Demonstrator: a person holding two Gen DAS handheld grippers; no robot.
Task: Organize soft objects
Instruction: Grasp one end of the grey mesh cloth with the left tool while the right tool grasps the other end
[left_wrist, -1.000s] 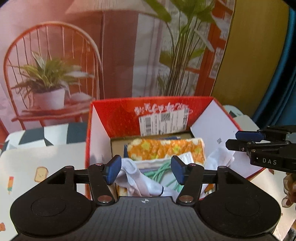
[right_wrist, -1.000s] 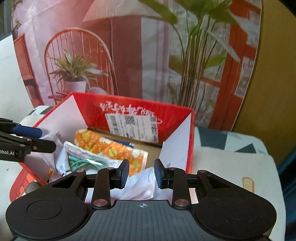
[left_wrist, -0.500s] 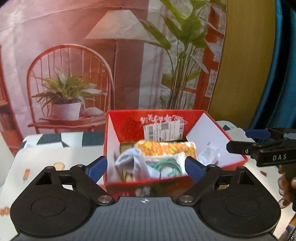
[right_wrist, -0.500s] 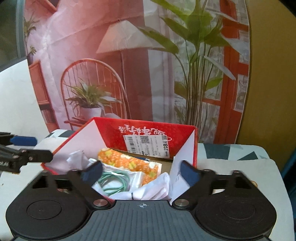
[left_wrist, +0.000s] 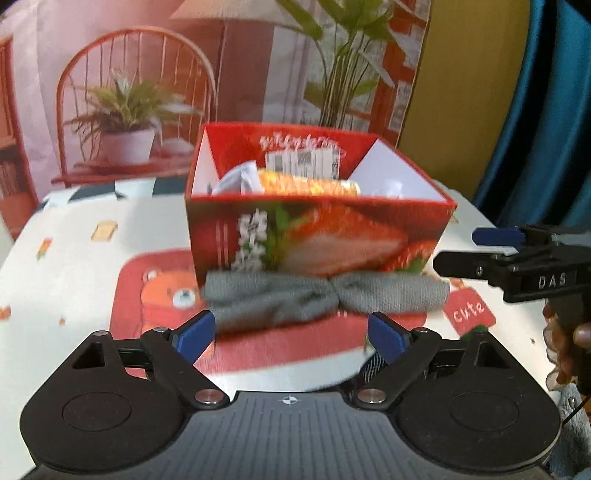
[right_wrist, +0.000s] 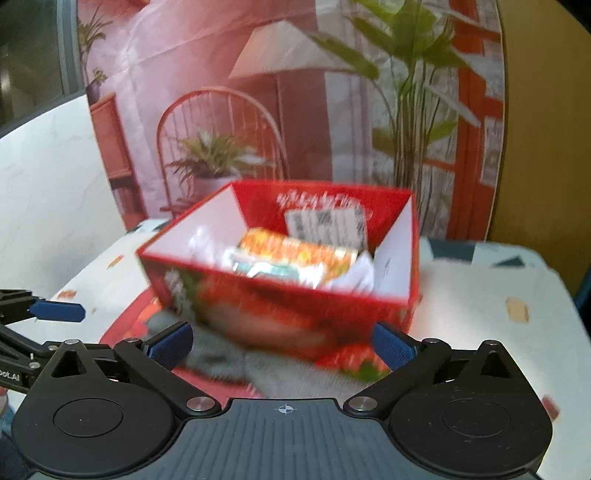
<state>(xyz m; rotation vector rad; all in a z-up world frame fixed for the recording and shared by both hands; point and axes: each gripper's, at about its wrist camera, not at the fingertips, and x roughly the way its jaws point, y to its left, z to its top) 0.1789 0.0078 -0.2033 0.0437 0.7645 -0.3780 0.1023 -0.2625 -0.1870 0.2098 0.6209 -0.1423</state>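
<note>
A red strawberry-print box (left_wrist: 317, 236) stands on the table and holds white cloth (left_wrist: 240, 177), an orange floral pack (left_wrist: 306, 184) and more. A grey knitted cloth (left_wrist: 325, 295) lies on the table against the box's near wall. My left gripper (left_wrist: 291, 336) is open and empty, just short of the grey cloth. My right gripper (right_wrist: 282, 345) is open and empty, above the grey cloth (right_wrist: 221, 358) in front of the box (right_wrist: 288, 302). The right gripper also shows at the right of the left wrist view (left_wrist: 491, 251).
The table has a white cloth with small prints and a red bear placemat (left_wrist: 159, 295). A printed backdrop with a chair and plants hangs behind. A blue curtain (left_wrist: 554, 110) is at the far right. The other gripper's fingers (right_wrist: 55, 312) show at the left.
Both grippers opened wide and pulled back and down from over the box. The white cloths stayed in the box. The grey cloth in front of the box came into view.
</note>
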